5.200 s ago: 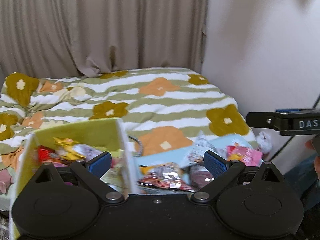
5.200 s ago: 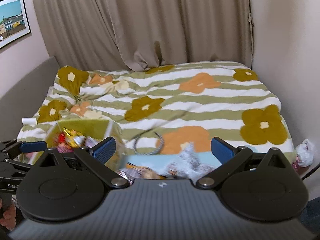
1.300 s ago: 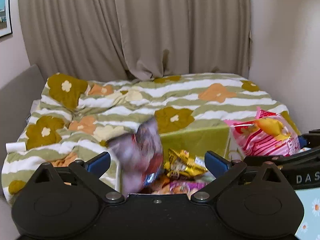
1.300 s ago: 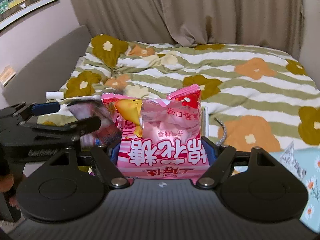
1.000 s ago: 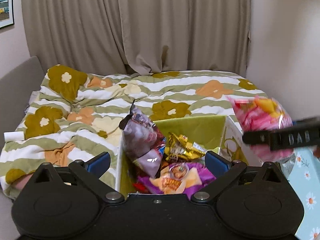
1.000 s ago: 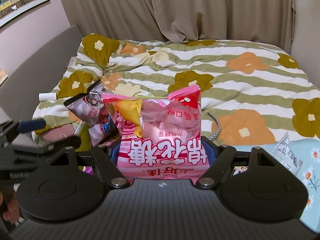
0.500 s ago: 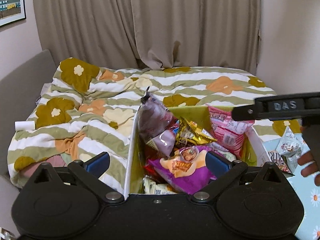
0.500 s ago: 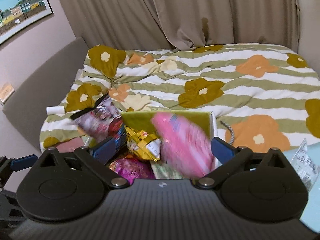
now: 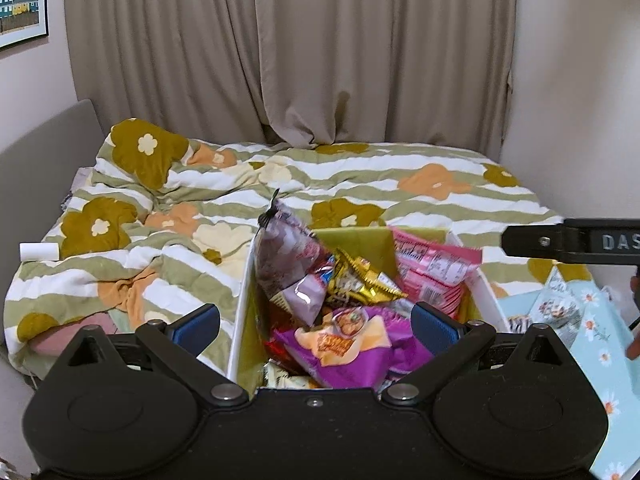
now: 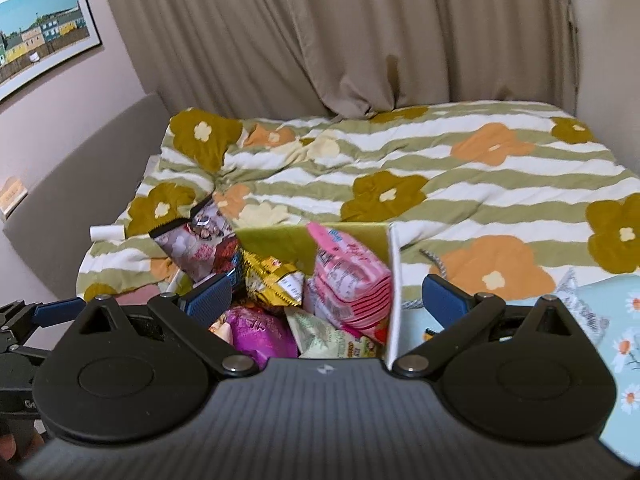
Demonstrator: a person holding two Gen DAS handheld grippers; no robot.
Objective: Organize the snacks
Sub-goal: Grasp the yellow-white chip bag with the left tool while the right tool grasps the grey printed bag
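the pink snack bag has dropped from the right hand-held gripper into the box; both hand-held grippers, left too, gape empty.

The left tool is black. It has two big round plates side by side, each with a circle pressed into it. Thin black arms reach forward from shiny silver screws to two blue ribbed pads. The right tool looks the same, but its body is grey with fine lines and a small white mark. Its black side bar shows raised letters "DAS".
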